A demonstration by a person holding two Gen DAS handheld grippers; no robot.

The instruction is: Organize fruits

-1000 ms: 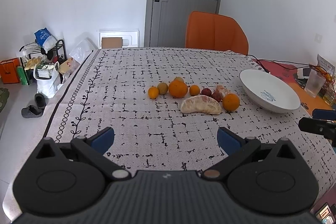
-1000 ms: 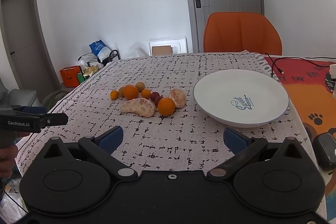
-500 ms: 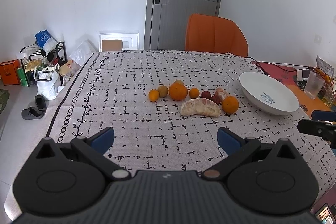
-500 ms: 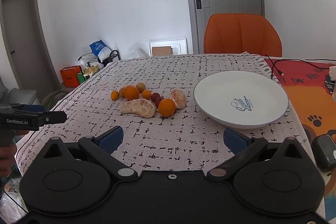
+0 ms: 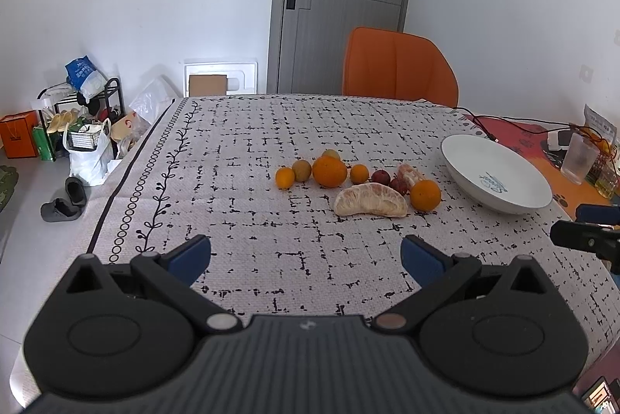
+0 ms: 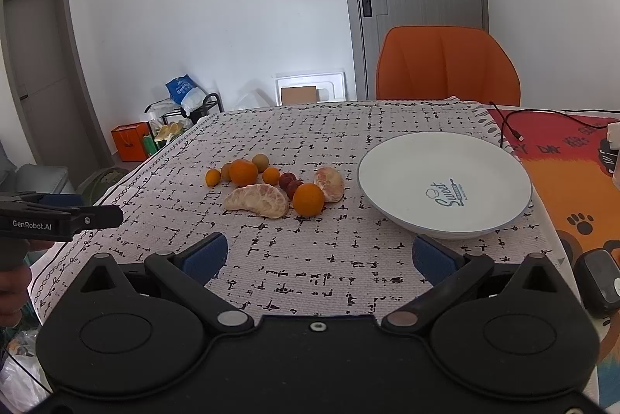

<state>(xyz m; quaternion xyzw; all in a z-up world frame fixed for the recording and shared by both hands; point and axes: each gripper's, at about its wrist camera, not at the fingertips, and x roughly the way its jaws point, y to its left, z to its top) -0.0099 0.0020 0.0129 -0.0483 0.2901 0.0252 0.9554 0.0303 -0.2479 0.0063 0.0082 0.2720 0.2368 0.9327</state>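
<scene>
A: Both tongs hovering over the tablecloth (image 5: 248, 181) rn. Left gripper (image 5: 306, 257) is sitting spread wide, nothing in it. Right gripper (image 6: 319, 253) same, wide and empty.

B: And the fruit?

A: All lying on the cloth mid-table, none on the plate (image 6: 391, 177) yet. Peeled pomelo wedge (image 6: 257, 200) is sitting nearest, touching the orange (image 6: 308, 199) beside it. Second peeled piece (image 6: 329, 183) is lying just behind that orange, closest to the plate.

B: Handling?

A: Judging here: the wedge is looking soft, membrane tearing easily, so I'm thinking light squeeze across its thick middle, not the thin tips. Oranges are looking firm, round, prob rolling if nudged; pinch across the widest part.

B: Small ones?

A: Dark red pair (image 6: 290, 181) tucked btwn the oranges, tight spot. Bigger orange (image 5: 329, 171) and the greenish ones (image 5: 301, 169) are sitting further left, easier access.
</scene>
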